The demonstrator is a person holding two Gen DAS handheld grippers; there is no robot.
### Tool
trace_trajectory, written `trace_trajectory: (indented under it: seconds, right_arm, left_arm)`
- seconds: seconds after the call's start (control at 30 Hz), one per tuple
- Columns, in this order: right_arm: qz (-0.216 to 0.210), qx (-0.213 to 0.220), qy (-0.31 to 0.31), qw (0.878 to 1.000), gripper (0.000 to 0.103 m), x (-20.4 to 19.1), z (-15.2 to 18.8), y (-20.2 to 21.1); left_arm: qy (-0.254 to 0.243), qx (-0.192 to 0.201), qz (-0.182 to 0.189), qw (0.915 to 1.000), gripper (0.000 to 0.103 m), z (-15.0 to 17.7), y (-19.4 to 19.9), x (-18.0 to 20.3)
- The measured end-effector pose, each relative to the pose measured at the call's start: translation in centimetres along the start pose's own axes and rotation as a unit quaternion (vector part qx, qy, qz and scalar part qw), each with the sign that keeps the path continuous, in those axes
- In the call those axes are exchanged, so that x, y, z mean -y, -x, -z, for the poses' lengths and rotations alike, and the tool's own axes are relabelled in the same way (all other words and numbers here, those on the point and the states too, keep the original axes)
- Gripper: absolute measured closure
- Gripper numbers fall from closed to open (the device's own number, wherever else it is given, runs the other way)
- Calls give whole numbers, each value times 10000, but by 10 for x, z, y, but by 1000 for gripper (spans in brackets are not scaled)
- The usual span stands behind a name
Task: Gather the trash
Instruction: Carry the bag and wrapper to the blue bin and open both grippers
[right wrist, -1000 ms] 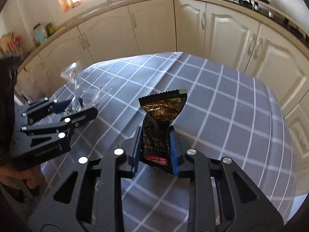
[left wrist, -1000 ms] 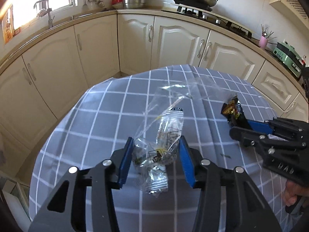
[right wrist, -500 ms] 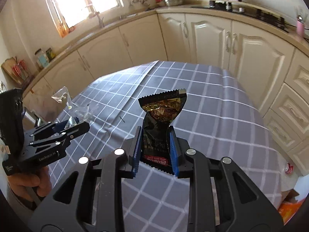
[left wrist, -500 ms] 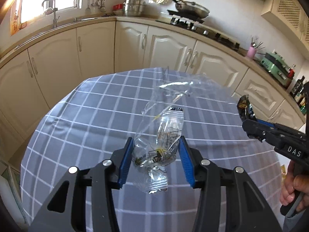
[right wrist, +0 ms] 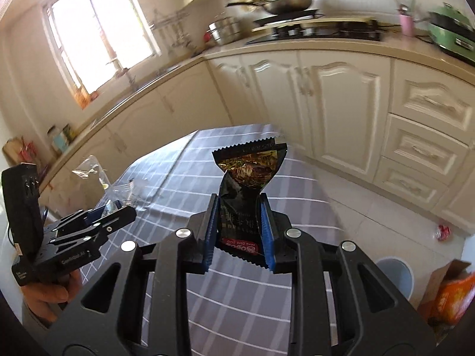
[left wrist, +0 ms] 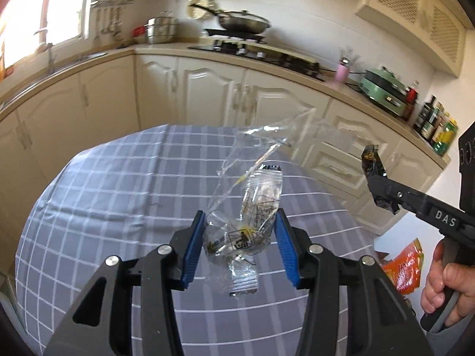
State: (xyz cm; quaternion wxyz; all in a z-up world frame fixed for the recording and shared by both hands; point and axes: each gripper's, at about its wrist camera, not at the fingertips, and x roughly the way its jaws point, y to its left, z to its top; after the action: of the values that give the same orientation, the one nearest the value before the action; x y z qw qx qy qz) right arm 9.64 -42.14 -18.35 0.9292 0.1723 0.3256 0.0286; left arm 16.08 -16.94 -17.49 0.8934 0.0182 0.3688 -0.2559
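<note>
Left tongs (left wrist: 240, 237) clamped on clear bag (left wrist: 252, 201), right tongs (right wrist: 239, 234) on dark wrapper (right wrist: 246, 190).

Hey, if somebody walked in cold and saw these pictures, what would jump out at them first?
Probably the two pieces of trash held up above the grey checked tablecloth: the left hand-held gripper is shut on a crumpled clear plastic bag, and the right hand-held gripper pinches a black snack wrapper. Next, the orange bag on the floor at lower right, beside a grey bin.
</note>
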Motion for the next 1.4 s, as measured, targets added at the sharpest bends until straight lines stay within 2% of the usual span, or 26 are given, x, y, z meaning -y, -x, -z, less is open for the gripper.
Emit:
trace_trajectory:
  seconds: [0.13, 0.37, 0.57, 0.67, 0.93, 1.23, 1.33, 1.37, 1.4]
  right_arm:
    - [223, 203, -296, 9991, 77, 39, 3, 29]
    - [800, 461, -925, 9914, 77, 120, 19, 76]
    - [1338, 486, -1530, 9779, 77, 190, 44, 104]
    - [1508, 408, -1785, 9715, 77, 221, 56, 110]
    - [1661, -23, -2500, 9539, 77, 280, 95, 88]
    - [1571, -276, -3111, 9369, 77, 322, 118, 54]
    - [1554, -353, -3284, 9310, 74, 335, 124, 44]
    - [1548, -382, -3358, 9283, 74, 339, 126, 42]
    - [1583, -418, -3478, 9232, 68, 344, 130, 39]
  left_arm:
    - [-299, 6, 247, 9992, 57, -8, -7, 47]
    - [-982, -63, 735, 9924, 57, -15, -31, 143]
    - [-1461, -371, 1287, 9802, 57, -7, -64, 223]
    - [-1553, -597, 1414, 9759, 57, -2, -87, 250]
    - [-1781, -1488, 1537, 9605, 57, 31, -159, 311]
    - [-1939, -2163, 1544, 9443, 57, 54, -219, 347]
    - [-1941, -2426, 1644, 9362, 50, 62, -236, 356]
    - [-1988, -2496, 1620, 9338, 42, 64, -242, 358]
    - [-2016, -2564, 1583, 9320, 35, 66, -247, 360]
